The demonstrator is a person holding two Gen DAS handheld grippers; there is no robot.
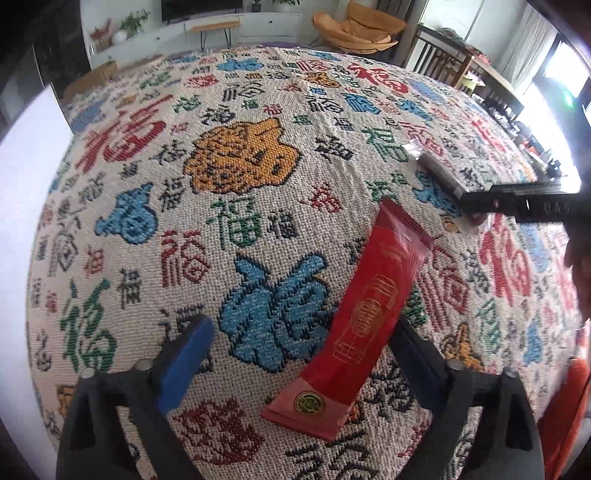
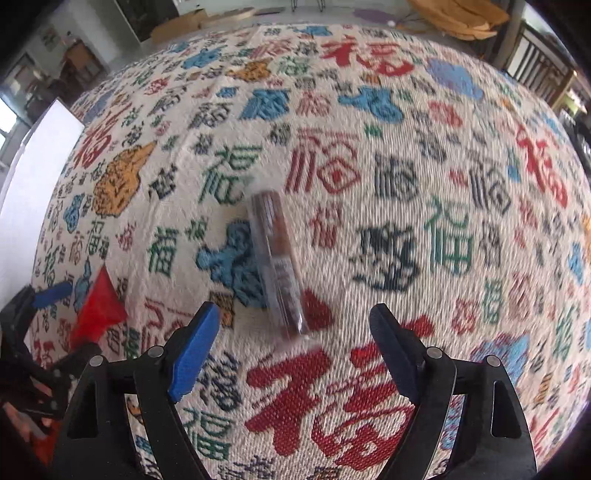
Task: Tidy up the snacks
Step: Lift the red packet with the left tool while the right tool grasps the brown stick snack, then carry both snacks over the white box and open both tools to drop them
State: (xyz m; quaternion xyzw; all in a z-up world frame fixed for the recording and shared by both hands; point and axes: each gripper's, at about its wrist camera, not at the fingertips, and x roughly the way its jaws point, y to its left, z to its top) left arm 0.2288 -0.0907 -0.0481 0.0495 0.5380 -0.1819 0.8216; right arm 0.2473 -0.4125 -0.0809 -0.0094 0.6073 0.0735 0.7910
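The left tool (image 1: 303, 354) is angled down toward the surface (image 1: 258, 147), its two blue-padded fingers (image 1: 184, 365) spread wide. A red snack packet (image 1: 365, 317) with gold print lies slanted between them, close against the right finger and well apart from the left one. Whether that finger touches it cannot be told.

The right tool (image 2: 291, 347) also points down and forward, jaws wide and holding nothing. Just ahead of its fingertips lies a clear-wrapped brown snack bar (image 2: 277, 262), blurred, running lengthwise away from the camera on the cloth. In the left wrist view this bar (image 1: 439, 173) shows at the right, with the right tool's black finger (image 1: 517, 203) just beside its near end.

In the right wrist view the left tool sits at the far left edge, with the red packet's corner (image 2: 99, 306) by it.

The surface is covered by a woven cream cloth (image 2: 369, 221) patterned with red, blue, green, black and orange characters. Beyond it — a white cabinet (image 1: 258, 26), potted plants (image 1: 135, 20), an orange lounge chair (image 1: 354, 26) and dark wooden chairs (image 1: 439, 55).
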